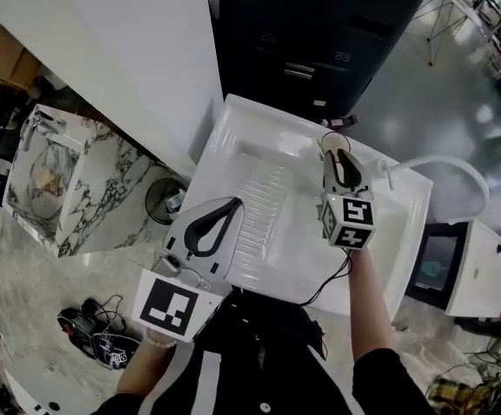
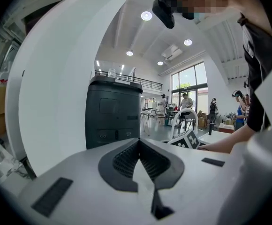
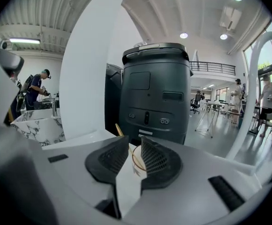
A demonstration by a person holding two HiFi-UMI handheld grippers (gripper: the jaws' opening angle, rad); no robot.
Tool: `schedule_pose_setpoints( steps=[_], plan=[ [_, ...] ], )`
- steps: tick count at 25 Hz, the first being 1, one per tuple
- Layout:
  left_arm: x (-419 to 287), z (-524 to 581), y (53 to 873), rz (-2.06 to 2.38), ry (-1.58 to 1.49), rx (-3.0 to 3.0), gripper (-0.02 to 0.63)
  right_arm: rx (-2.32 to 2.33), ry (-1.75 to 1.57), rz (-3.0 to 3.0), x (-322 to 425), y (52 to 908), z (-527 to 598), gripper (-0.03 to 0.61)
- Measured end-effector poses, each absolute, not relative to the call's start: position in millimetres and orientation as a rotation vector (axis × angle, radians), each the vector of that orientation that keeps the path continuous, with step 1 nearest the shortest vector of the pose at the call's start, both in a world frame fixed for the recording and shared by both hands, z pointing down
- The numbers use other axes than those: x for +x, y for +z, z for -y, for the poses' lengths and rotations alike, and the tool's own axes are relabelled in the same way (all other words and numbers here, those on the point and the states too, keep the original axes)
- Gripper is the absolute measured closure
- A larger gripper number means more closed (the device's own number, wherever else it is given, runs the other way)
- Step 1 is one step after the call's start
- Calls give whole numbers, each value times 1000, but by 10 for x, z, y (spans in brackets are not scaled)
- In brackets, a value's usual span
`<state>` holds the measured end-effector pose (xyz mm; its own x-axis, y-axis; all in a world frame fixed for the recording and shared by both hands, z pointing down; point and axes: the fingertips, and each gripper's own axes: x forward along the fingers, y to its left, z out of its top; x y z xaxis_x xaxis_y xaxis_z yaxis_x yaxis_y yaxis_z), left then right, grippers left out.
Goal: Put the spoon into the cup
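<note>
From the head view, the left gripper (image 1: 231, 206) is hovering over the near left edge of the white sink (image 1: 233, 124), and its jaws are pressing together on nothing. The right gripper (image 1: 339, 156) is pointing at the far right part of the sink, just before the cup (image 1: 330, 143), which is standing there.

In the left gripper view, the left gripper (image 2: 139, 142) is showing its pads meeting at the tips, with nothing between them. A dark cabinet (image 2: 112, 111) is standing far behind.

In the right gripper view, the right gripper (image 3: 135, 142) is keeping its jaws a little apart. Through the gap the cup (image 3: 132, 161) is showing its rim. The spoon (image 3: 119, 129) is leaning in the cup, its thin handle rising to the left. The pads are not clamping it.
</note>
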<state>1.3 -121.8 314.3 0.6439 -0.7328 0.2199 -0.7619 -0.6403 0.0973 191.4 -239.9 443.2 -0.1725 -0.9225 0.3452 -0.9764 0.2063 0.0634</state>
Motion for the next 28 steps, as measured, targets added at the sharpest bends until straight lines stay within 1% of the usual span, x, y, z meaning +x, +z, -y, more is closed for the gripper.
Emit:
schedule_pose_setpoints(
  steps=[1,2,3,4,7,15,28],
  plan=[
    [25,1225,3139,1221,236,2689,614,1812,238,2171,1942,4386,2364,499],
    [39,1230,3136,1209,235,2696,614,1834,219,2158,1971,4343,2324,523],
    [55,1235,3136,1198,234,2703,614,1847,193,2144,1995,4303,2279,568],
    [75,1237,3138,1185,234,2710,614,1846,170,2138,2008,4271,2228,577],
    [180,1234,3141,1142,240,2733,614,1818,167,2164,2031,4206,2058,577],
    [388,1235,3101,1057,234,2799,614,1935,168,2193,2138,3904,1658,577],
    [457,1223,3000,1016,216,2840,614,1993,164,2173,2139,3584,1077,577]
  ],
)
